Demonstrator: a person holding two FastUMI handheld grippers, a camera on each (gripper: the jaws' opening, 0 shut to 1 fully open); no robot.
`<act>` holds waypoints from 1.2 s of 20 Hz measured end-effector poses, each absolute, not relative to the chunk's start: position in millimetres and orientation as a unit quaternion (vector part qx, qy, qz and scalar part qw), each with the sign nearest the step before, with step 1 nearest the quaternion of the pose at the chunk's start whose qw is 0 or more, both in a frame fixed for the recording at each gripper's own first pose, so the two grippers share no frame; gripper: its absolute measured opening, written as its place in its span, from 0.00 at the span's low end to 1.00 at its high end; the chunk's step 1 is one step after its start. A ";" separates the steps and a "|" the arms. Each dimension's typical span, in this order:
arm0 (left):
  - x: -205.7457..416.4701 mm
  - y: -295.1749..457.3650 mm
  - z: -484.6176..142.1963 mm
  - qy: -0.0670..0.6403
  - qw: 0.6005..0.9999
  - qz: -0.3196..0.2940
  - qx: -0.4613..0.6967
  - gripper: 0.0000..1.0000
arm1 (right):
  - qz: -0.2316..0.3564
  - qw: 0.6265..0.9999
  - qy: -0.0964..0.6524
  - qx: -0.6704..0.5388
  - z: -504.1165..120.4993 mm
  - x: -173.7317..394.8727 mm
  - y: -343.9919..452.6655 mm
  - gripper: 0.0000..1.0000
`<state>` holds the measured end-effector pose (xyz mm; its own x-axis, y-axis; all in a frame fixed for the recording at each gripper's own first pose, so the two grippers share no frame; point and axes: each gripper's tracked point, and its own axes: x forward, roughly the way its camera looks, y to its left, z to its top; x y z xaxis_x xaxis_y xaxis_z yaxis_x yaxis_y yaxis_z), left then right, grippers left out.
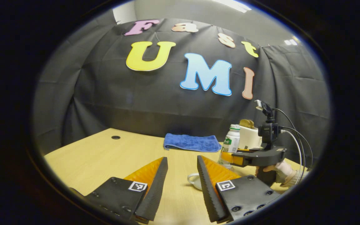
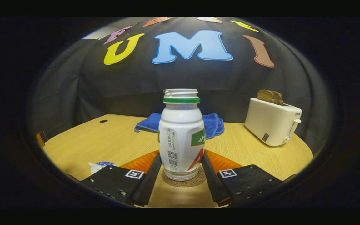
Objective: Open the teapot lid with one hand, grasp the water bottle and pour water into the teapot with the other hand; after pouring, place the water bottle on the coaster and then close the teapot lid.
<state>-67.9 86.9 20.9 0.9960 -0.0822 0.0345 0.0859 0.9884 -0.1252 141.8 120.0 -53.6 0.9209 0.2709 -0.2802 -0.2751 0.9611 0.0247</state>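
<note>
The water bottle stands upright on the round coaster, between the fingers of my right gripper. The fingers sit very close at both sides of it; I cannot tell if they press. I judge this is the moment of placing or taking, so I should keep the bottle vertical. The teapot is low at the left, near. My left gripper hangs with fingers apart, holding nothing, over the table.

table: light wood | on it: blue towel; toaster; coaster; teapot
</note>
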 end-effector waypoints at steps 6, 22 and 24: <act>-67.4 81.2 17.3 -0.010 0.997 -0.045 -0.060 0.70 | 0.141 0.979 0.146 -0.015 -58.8 140.4 122.0 0.76; -82.0 43.1 37.0 -0.030 0.997 -0.060 -0.042 0.70 | 0.136 0.988 0.074 0.006 3.3 74.8 96.2 0.98; -86.8 31.6 38.4 -0.037 0.997 -0.059 -0.043 0.70 | 0.124 0.991 0.053 0.004 14.6 50.0 87.7 0.98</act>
